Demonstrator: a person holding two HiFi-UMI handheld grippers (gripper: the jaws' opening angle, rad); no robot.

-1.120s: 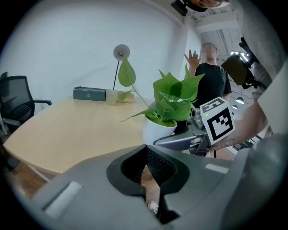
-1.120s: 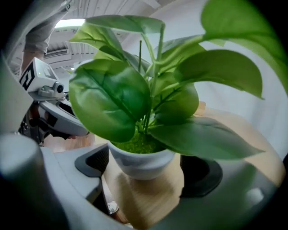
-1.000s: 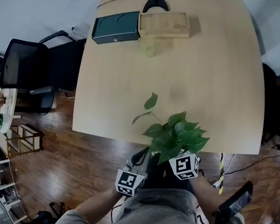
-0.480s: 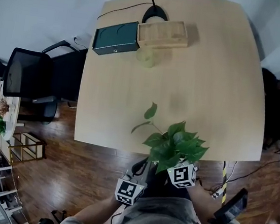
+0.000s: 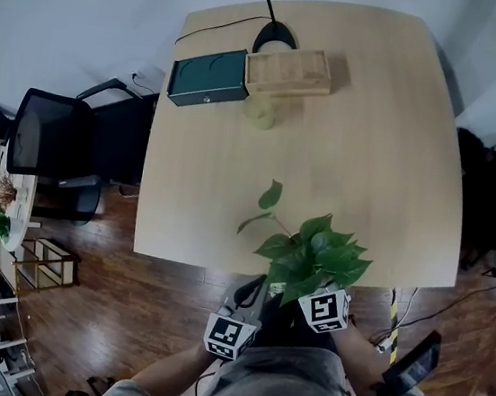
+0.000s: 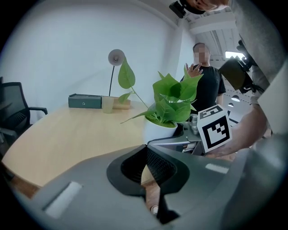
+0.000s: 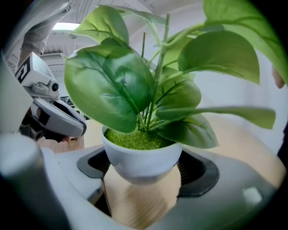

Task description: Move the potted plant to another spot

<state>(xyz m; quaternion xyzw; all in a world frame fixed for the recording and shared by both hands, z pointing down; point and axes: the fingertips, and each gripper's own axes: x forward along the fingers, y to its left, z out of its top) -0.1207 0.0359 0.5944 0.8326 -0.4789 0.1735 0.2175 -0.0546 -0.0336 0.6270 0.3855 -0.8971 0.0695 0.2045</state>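
The potted plant (image 7: 141,157), broad green leaves in a small white pot, sits between the pads of my right gripper (image 7: 141,168), which is shut on the pot just over the light wooden table (image 5: 370,163). In the head view the plant (image 5: 313,251) hangs at the table's near edge, and its leaves hide the right gripper's (image 5: 298,288) jaws. My left gripper (image 6: 145,150) stays just left of the pot (image 6: 159,130), its jaws closed tip to tip with nothing in them. It hovers beyond the table's edge (image 5: 249,291), over the floor.
At the table's far end lie a dark green box (image 5: 208,76), a wooden tray (image 5: 288,69), a pale cup (image 5: 261,110) and a lamp base (image 5: 275,35). A black office chair (image 5: 52,135) stands left of the table. A person (image 6: 207,81) stands beyond the table on the right.
Only the head camera has shifted a little. The plant and both grippers keep their places at the table's near edge.
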